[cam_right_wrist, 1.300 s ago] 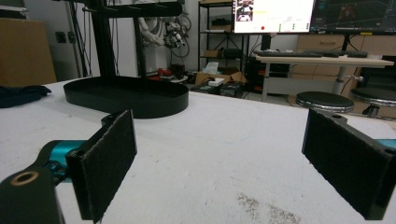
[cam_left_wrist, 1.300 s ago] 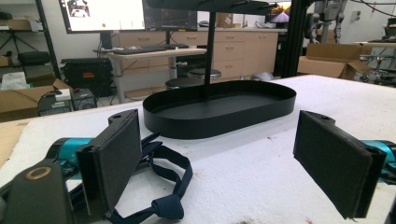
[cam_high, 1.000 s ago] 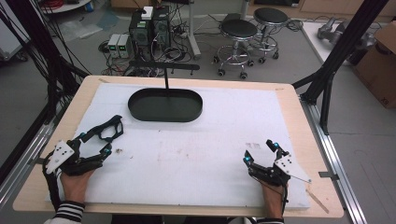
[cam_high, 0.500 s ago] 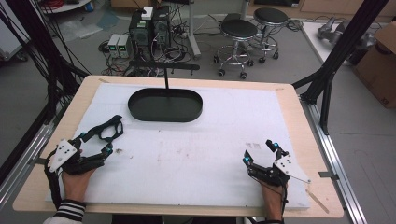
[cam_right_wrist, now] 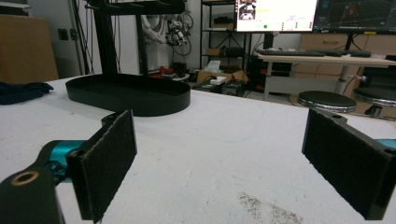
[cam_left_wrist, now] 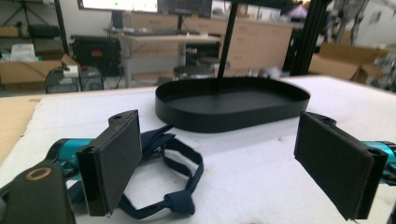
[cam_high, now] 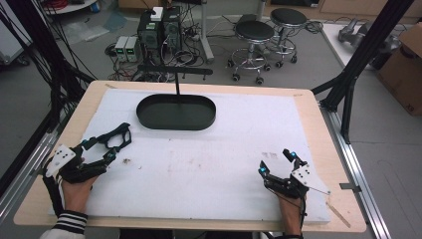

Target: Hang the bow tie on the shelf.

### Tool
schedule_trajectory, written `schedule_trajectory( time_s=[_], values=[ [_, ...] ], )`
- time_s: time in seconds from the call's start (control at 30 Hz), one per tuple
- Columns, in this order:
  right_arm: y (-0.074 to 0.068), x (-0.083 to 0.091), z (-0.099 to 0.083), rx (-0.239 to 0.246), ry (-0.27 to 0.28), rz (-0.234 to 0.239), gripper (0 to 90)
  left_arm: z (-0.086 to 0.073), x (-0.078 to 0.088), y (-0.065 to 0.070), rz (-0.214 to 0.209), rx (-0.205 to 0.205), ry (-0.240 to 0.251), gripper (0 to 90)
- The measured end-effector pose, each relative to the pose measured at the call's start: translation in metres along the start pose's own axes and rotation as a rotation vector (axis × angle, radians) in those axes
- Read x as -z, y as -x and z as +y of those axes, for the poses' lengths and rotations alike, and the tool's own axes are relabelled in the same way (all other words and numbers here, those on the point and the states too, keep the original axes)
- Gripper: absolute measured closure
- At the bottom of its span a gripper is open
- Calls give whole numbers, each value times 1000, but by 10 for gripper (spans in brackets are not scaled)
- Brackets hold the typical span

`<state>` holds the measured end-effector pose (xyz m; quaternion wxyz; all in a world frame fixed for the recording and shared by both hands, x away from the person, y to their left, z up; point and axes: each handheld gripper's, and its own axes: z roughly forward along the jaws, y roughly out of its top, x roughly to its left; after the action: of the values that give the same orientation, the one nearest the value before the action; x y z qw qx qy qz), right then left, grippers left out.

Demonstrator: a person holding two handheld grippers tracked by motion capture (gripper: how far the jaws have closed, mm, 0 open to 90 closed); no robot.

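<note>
Beyond the jaws, a grey concrete floor [cam_high: 308, 74] holds two black round stools [cam_high: 255, 31], tangled cables and grey computer towers [cam_high: 160, 30]; a brown cardboard box [cam_high: 403, 74] sits rightward.

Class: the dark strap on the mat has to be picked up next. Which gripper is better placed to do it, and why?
Left. The left gripper is open right beside the strap, which lies between its fingers. The right gripper, also open, rests at the mat's far side, well away from it.
</note>
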<state>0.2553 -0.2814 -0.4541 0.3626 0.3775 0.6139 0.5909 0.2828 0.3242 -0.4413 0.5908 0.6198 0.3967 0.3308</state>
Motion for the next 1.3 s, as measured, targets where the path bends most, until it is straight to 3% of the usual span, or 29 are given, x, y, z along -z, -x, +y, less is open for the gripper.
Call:
schedule_trajectory(
  time_s=[0.27, 0.6, 0.9, 1.03, 1.13, 1.27, 1.3],
  values=[
    [0, -1, 0, 4, -1, 1, 91, 30, -7, -13, -1, -10, -37, 155],
    [-1, 0, 0, 5, -3, -3, 91, 61, -25, -25, -72, -132, -202, 154],
    [-1, 0, 0, 7, -2, -4, 91, 76, -48, -38, -105, -115, -329, 154],
    [0, 0, 0, 6, 0, -4, 91, 83, -59, -43, -91, -155, -413, 154],
    [-1, 0, 0, 3, 2, -5, 91, 87, -66, -49, -86, -136, -445, 155],
    [0, 0, 0, 7, 6, -6, 91, 83, -77, -57, -82, -132, -539, 156],
    [0, 0, 0, 7, 6, -6, 91, 80, -80, -59, -77, -112, -558, 158]
  ],
)
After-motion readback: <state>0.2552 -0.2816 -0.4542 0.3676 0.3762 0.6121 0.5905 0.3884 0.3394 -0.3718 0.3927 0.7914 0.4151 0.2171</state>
